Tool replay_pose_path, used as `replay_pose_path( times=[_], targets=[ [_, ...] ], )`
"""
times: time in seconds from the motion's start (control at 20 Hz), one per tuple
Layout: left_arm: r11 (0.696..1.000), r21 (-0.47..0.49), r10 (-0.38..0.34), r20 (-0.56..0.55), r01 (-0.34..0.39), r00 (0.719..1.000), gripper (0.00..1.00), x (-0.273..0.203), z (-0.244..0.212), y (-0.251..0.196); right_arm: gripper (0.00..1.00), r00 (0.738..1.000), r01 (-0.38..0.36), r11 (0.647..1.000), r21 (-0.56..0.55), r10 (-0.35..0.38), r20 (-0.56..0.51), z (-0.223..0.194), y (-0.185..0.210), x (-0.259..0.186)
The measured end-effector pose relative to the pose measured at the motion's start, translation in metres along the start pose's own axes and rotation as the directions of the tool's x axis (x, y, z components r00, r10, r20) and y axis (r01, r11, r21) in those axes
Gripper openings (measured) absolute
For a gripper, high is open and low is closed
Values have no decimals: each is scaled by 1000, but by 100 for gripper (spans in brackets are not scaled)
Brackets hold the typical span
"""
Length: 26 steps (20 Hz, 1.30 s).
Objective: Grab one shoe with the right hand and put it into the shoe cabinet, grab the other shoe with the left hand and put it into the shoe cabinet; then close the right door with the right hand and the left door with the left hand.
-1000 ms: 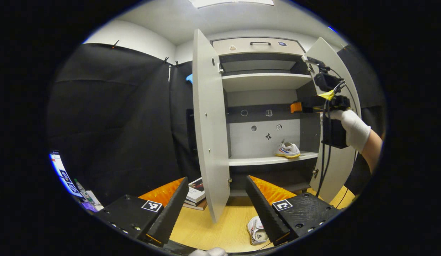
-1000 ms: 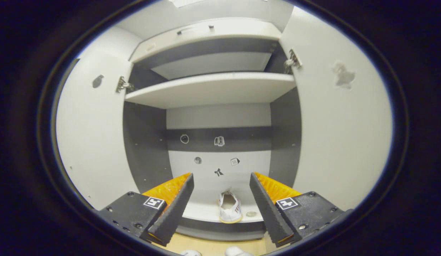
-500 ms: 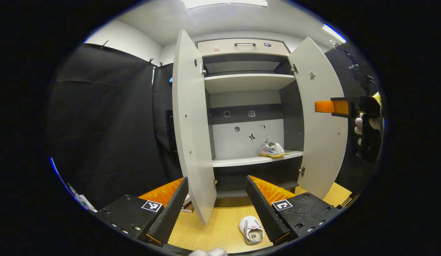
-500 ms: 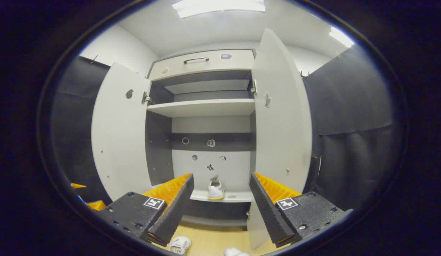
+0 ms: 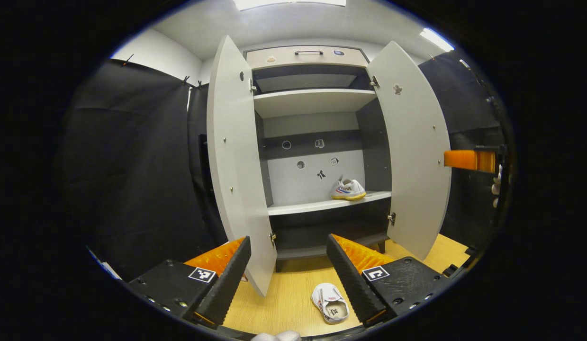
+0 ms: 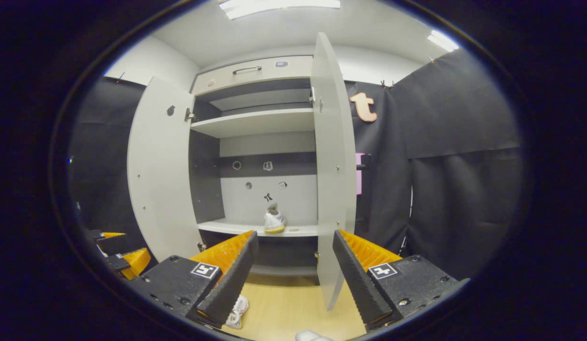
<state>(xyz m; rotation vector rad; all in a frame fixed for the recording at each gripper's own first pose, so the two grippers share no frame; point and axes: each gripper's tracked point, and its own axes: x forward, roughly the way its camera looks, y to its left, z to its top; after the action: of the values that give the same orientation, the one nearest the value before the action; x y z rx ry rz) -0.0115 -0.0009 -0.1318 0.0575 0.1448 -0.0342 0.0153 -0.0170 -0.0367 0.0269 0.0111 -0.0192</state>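
Shoes numbered two: one shoe on the shelf [image 5: 348, 190] sat toward the right end of the cabinet's lower shelf [image 5: 321, 206], and the other shoe on the floor [image 5: 330, 303] lay sole-down on the wooden floor [image 5: 288, 303] in front of the shoe cabinet [image 5: 312, 142], just beside the left gripper's right finger. Doors numbered two, the left door [image 5: 236, 166] and the right door [image 5: 414, 151], both swung wide, with the shelf's left part bare between them. Shelves visible numbered two, the upper shelf [image 5: 312, 100] bare. The left gripper [image 5: 288, 265] hung above the floor with jaws spread, holding nothing. The right gripper [image 6: 295, 260] also had its jaws spread and empty, well back from the cabinet, facing the right door's edge.
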Motion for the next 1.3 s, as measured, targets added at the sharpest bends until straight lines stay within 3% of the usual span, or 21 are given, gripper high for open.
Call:
replay_pose_path(
  times=[0.15,0.3,0.6,0.95,1.1,1.3],
  targets=[
    [999,15,-32,-75,33,997,100,7,-56,-17,99,1000,3,999,-35,-4,-14,-2,-1,-4],
    [997,5,-76,-173,78,982,96,13,-125,-40,99,999,-1,999,-45,-1,-51,-9,-1,-6],
    [993,-48,-117,-400,107,909,97,36,-250,-75,100,993,-1,997,-81,-9,-119,-23,-3,-10],
    [988,18,-124,-515,156,848,97,90,-335,-93,100,985,-2,994,-113,-17,-171,-32,-4,-3],
    [988,4,-131,-527,157,840,96,109,-347,-93,100,984,-1,992,-124,-21,-175,-30,-4,5],
    [992,-2,-109,-515,126,850,93,144,-348,-89,100,981,-8,992,-127,-17,-196,-34,-1,16]
  ],
)
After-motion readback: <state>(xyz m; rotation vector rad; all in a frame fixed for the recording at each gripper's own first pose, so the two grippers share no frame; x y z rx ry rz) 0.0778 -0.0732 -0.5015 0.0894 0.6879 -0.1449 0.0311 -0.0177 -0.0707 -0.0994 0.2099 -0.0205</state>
